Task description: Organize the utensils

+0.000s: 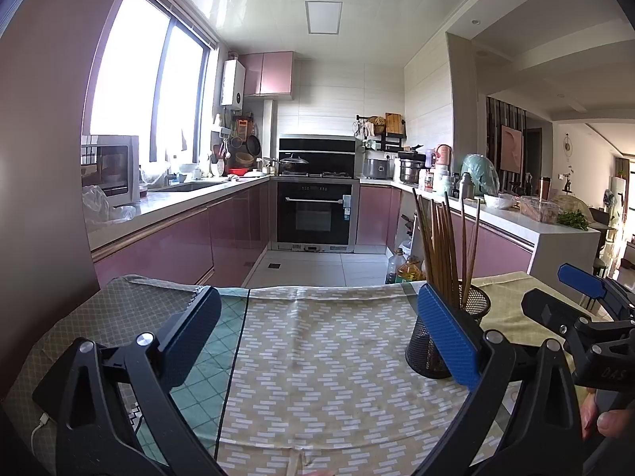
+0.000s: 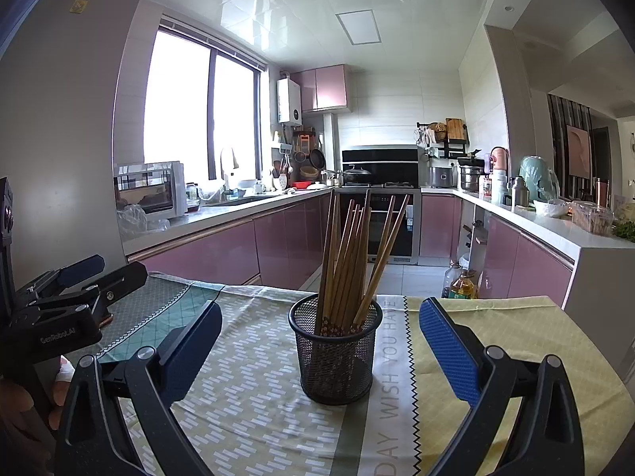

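Note:
A black mesh cup [image 2: 335,351] stands upright on the patterned tablecloth [image 2: 246,396], holding several brown chopsticks [image 2: 349,261] that lean against its rim. My right gripper [image 2: 321,341] is open and empty, its blue pads wide apart on either side of the cup, a little nearer than it. My left gripper [image 1: 317,333] is open and empty over the cloth; the cup [image 1: 444,337] with its chopsticks [image 1: 440,246] shows just behind its right pad. Each gripper shows at the edge of the other's view.
The table's far edge [image 1: 317,289] drops to a tiled kitchen floor. Oil bottles [image 1: 405,267] stand on the floor beyond it. Pink cabinets, an oven [image 1: 315,214] and cluttered counters lie further back.

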Tool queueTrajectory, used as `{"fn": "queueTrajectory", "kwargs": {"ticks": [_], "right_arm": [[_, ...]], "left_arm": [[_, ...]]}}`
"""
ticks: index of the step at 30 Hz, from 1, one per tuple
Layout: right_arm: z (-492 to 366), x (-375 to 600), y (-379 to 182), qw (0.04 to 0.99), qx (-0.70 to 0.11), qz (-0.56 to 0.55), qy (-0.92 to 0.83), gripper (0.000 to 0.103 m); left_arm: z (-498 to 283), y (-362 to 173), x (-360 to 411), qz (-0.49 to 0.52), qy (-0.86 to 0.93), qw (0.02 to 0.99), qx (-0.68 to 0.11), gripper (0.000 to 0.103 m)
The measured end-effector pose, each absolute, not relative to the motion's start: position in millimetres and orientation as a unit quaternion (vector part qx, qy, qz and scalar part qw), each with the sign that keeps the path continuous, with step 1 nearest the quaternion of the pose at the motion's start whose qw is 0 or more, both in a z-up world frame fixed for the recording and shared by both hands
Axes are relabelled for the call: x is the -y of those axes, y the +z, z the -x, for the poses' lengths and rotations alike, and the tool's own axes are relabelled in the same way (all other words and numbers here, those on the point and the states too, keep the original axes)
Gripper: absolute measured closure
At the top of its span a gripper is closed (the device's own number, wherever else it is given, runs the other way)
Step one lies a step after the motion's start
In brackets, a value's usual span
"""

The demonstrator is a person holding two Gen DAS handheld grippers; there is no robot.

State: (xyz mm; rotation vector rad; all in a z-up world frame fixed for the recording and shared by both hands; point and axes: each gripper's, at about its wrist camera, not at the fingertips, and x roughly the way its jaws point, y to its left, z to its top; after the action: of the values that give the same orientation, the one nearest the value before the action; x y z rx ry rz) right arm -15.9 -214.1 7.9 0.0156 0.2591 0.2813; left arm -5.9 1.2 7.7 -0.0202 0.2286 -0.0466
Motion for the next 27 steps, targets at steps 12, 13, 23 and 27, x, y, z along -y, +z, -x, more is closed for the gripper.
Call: {"fn": "queueTrajectory", "kwargs": {"ticks": [12, 13, 23, 27], "right_arm": [[14.5, 214.7, 5.9, 0.982, -0.127, -0.01, 0.14, 0.007], [14.0, 214.5, 5.6, 0.982, -0.127, -0.01, 0.14, 0.007], [14.2, 215.2, 6.0, 0.982, -0.126, -0.011, 0.141, 0.007], [13.9, 214.9, 5.9, 0.982, -0.126, -0.011, 0.141, 0.007]], "left_arm": [[5.9, 6.2, -0.8, 0.008, -0.018, 0.994, -0.11, 0.005], [5.9, 6.2, -0.7, 0.008, -0.018, 0.994, -0.11, 0.005], [6.7, 6.2, -1.0, 0.008, -0.016, 0.994, -0.108, 0.005], [7.2, 6.9, -0.8, 0.008, -0.014, 0.994, -0.107, 0.005]]}}
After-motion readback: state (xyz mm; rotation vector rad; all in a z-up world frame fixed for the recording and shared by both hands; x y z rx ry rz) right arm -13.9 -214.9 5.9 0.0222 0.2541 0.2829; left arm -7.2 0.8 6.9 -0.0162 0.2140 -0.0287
